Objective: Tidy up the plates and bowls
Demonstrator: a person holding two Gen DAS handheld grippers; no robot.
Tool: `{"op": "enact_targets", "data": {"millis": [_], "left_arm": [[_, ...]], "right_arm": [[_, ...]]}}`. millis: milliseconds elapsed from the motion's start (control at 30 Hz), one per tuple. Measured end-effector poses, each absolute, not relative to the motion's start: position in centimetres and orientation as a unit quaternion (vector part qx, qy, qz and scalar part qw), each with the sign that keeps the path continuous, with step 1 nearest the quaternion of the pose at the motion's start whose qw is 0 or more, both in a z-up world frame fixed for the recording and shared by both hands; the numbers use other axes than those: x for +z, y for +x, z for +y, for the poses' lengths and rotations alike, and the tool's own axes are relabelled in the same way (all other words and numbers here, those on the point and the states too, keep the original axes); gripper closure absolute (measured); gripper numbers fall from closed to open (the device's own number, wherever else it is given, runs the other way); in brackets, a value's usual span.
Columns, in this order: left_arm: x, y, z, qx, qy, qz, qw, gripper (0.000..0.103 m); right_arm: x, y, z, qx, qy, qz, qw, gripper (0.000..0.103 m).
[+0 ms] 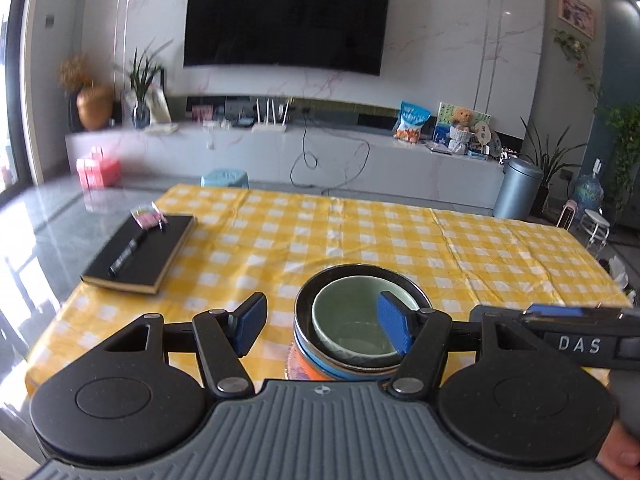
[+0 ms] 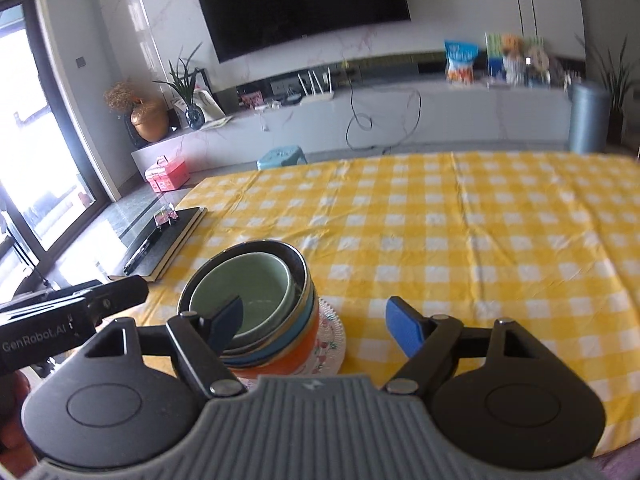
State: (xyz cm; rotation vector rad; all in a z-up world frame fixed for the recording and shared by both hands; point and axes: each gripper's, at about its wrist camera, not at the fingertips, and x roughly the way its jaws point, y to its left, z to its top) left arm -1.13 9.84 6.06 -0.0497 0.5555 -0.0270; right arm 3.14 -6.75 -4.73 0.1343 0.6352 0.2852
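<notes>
Bowls [image 1: 362, 330] are sitting in a stack near the front edge of the bench [image 1: 360, 232], which is wearing a yellow and white checked cloth. From the left wrist camera, a pale green bowl [image 1: 352, 328] is nesting inside a dark bowl with a shiny rim, and blue and orange bowls are showing under those. The left gripper [image 1: 325, 326] is hanging above the stack with its jaws spread wide and nothing between the blue pads. The right pad is showing in front of the green bowl, but I cannot tell if it is touching it. A black book [image 1: 140, 254] is lying far off to the left with a pen [image 1: 128, 255] on top. The right gripper's body [image 1: 576, 330] is poking in at the right edge.

From the right wrist camera, the same stack [image 2: 256, 304] is sitting on a flowery plate [image 2: 332, 338]. The right gripper [image 2: 316, 330] is hanging over the cloth just right of the stack, its jaws spread wide and holding nothing. The left gripper's body [image 2: 68, 320] is showing at the left edge.
</notes>
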Motion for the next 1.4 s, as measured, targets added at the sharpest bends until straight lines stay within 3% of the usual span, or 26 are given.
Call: {"op": "enact_targets", "data": {"millis": [200, 400, 500, 867, 1400], "left_arm": [[5.6, -4.9, 7.9, -0.012, 0.058, 0.243, 0.968, 0.028], [5.3, -6.8, 8.2, 0.01, 0.063, 0.246, 0.967, 0.025], [5.3, -7.4, 8.1, 0.021, 0.067, 0.246, 0.967, 0.02], [2.0, -9.1, 7.2, 0.022, 0.058, 0.339, 0.939, 0.018], [3.1, -12.9, 6.1, 0.073, 0.078, 0.29, 0.951, 0.016]], "right_arm": [[-4.4, -0.8, -7.1, 0.152, 0.042, 0.258, 0.953, 0.025], [-4.8, -4.4, -6.8, 0.158, 0.016, 0.223, 0.962, 0.025], [-5.5, -6.0, -6.4, 0.166, 0.005, 0.225, 0.96, 0.023], [-6.9, -7.8, -6.9, 0.163, -0.003, 0.282, 0.945, 0.022], [-6.6, -12.3, -7.3, 0.159, -0.011, 0.257, 0.953, 0.02]]}}
